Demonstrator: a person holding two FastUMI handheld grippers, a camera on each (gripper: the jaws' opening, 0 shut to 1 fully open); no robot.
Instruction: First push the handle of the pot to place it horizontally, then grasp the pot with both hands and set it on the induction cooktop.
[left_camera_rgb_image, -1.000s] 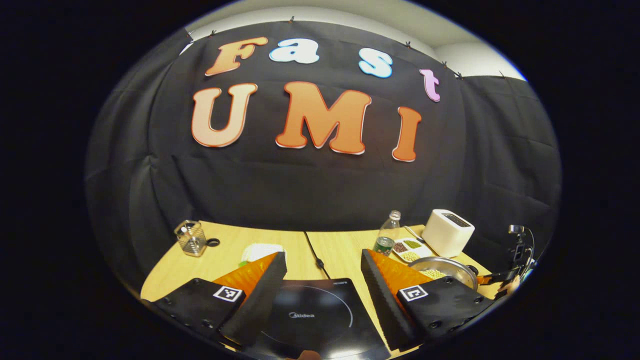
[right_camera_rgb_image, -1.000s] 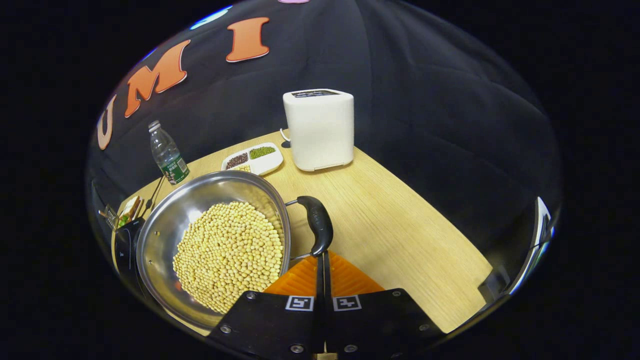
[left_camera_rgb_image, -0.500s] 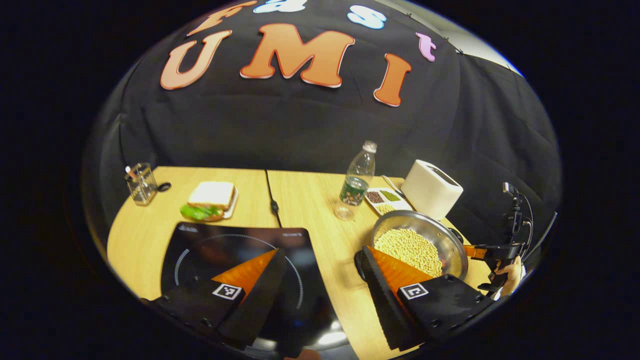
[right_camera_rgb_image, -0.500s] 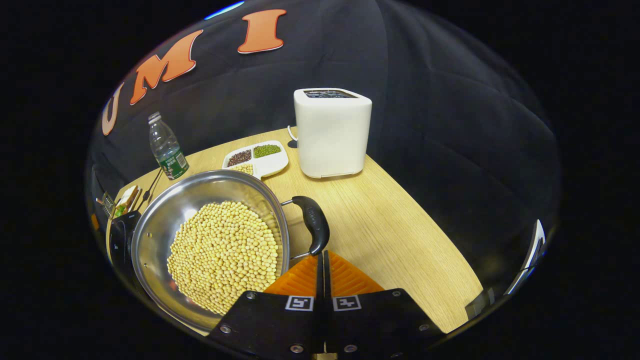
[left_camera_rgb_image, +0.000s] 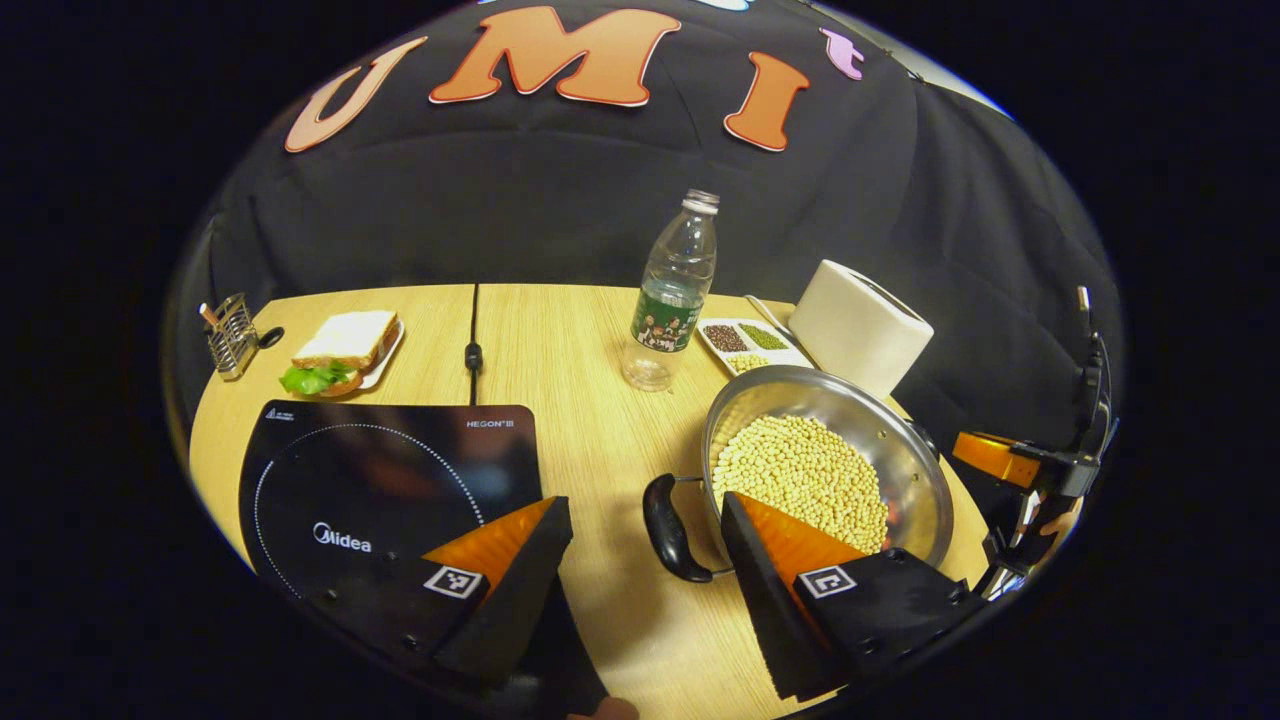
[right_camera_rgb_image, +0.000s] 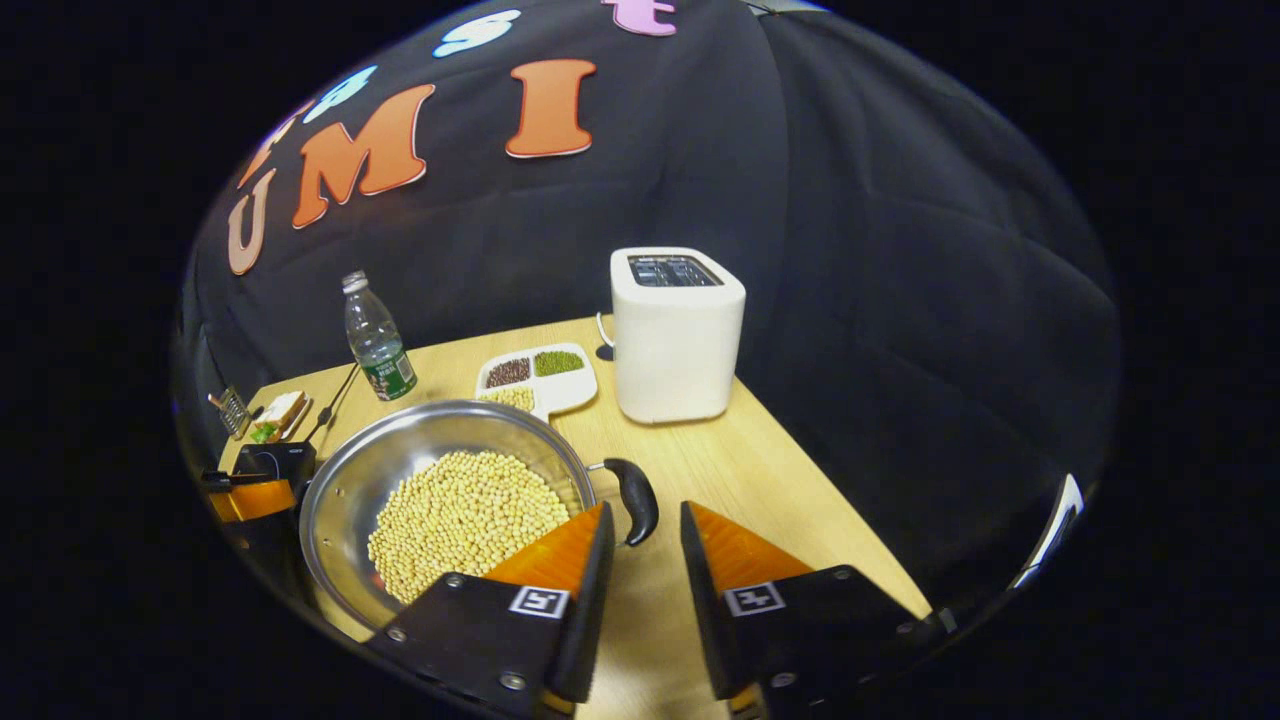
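A steel pot (left_camera_rgb_image: 905, 455) full of yellow beans stands on the wooden table, right of the black induction cooktop (left_camera_rgb_image: 380, 470). Its two black handles point left and right. My left gripper (left_camera_rgb_image: 640, 505) is open, low over the table, and the pot's left handle (left_camera_rgb_image: 665, 530) lies between its fingers without touching them. My right gripper (right_camera_rgb_image: 645, 512) is open just short of the pot's right handle (right_camera_rgb_image: 635, 495). In the right gripper view the pot (right_camera_rgb_image: 345, 490) sits left of centre, with the left gripper (right_camera_rgb_image: 245, 497) beyond it. The right gripper (left_camera_rgb_image: 985, 455) shows past the pot.
Behind the pot stand a plastic bottle (left_camera_rgb_image: 672, 300), a white toaster (left_camera_rgb_image: 860, 325) and a divided dish of beans (left_camera_rgb_image: 750, 340). A sandwich on a plate (left_camera_rgb_image: 340, 345) and a wire holder (left_camera_rgb_image: 230, 335) sit at the far left. A black cable (left_camera_rgb_image: 473, 340) runs across the table.
My right gripper has opened and drawn back a little from the pot's right handle. My left gripper has tilted down and moved right, bringing the left handle between its fingers.
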